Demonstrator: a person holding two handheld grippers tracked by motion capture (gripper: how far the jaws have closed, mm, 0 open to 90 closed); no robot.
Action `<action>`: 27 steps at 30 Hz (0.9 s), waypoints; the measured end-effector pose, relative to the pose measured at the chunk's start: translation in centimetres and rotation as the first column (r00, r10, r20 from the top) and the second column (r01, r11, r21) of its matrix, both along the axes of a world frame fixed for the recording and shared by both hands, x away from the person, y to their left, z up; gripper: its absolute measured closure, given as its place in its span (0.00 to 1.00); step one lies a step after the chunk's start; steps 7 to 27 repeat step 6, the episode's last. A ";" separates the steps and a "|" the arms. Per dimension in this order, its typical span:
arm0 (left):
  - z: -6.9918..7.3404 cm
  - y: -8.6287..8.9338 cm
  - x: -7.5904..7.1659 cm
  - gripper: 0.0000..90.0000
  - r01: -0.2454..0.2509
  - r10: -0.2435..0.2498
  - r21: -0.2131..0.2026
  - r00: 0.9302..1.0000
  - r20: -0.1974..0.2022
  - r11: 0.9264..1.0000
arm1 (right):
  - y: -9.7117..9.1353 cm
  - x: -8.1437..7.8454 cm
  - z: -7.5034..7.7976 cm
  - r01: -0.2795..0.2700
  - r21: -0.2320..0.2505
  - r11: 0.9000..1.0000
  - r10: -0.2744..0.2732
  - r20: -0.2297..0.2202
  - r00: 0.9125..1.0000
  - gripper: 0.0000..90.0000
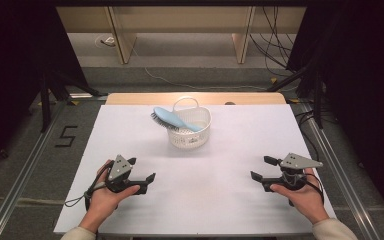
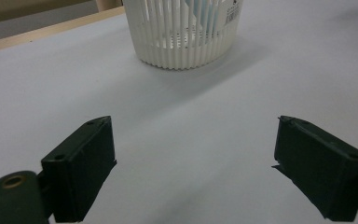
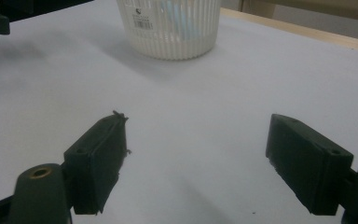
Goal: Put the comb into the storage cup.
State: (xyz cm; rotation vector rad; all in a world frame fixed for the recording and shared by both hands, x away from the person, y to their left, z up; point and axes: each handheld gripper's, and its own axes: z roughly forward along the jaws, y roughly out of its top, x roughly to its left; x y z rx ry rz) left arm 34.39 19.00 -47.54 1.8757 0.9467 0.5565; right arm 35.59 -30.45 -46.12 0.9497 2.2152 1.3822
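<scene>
A white round plastic basket with slatted walls and a loop handle (image 1: 190,131) stands upright on the white bench (image 1: 220,190), toward 12 o'clock of its middle, near the far edge. Its handle rises at the far rim, and a barcode label sits on its near wall. A light blue plastic hairbrush with dark bristles (image 1: 172,120) lies tilted across it, handle down inside, bristled head jutting over the rim toward 10 o'clock, bristles facing down.
</scene>
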 end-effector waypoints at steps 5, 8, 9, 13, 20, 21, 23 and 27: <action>0.0 0.0 0.0 0.13 -0.001 0.001 -0.002 1.000 0.000 1.000 | 0.3 0.0 -0.2 -0.014 -0.019 1.000 0.014 0.003 1.000 0.23; 0.0 -0.1 0.0 0.13 0.000 0.000 0.001 1.000 0.000 1.000 | 0.3 0.0 -0.2 -0.014 -0.018 1.000 0.014 0.005 1.000 0.23; 0.0 -0.1 0.0 0.13 0.000 0.000 0.001 1.000 0.000 1.000 | 0.3 0.0 -0.2 -0.014 -0.018 1.000 0.014 0.005 1.000 0.23; 0.0 -0.1 0.0 0.13 0.000 0.000 0.001 1.000 0.000 1.000 | 0.3 0.0 -0.2 -0.014 -0.018 1.000 0.014 0.005 1.000 0.23; 0.0 -0.1 0.0 0.13 0.000 0.000 0.001 1.000 0.000 1.000 | 0.3 0.0 -0.2 -0.014 -0.018 1.000 0.014 0.005 1.000 0.23; 0.0 -0.1 0.0 0.13 0.000 0.000 0.001 1.000 0.000 1.000 | 0.3 0.0 -0.2 -0.014 -0.018 1.000 0.014 0.005 1.000 0.23; 0.0 -0.1 0.0 0.13 0.000 0.000 0.001 1.000 0.000 1.000 | 0.3 0.0 -0.2 -0.014 -0.018 1.000 0.014 0.005 1.000 0.23; 0.0 -0.1 0.0 0.13 0.000 0.000 0.001 1.000 0.000 1.000 | 0.3 0.0 -0.2 -0.014 -0.018 1.000 0.014 0.005 1.000 0.23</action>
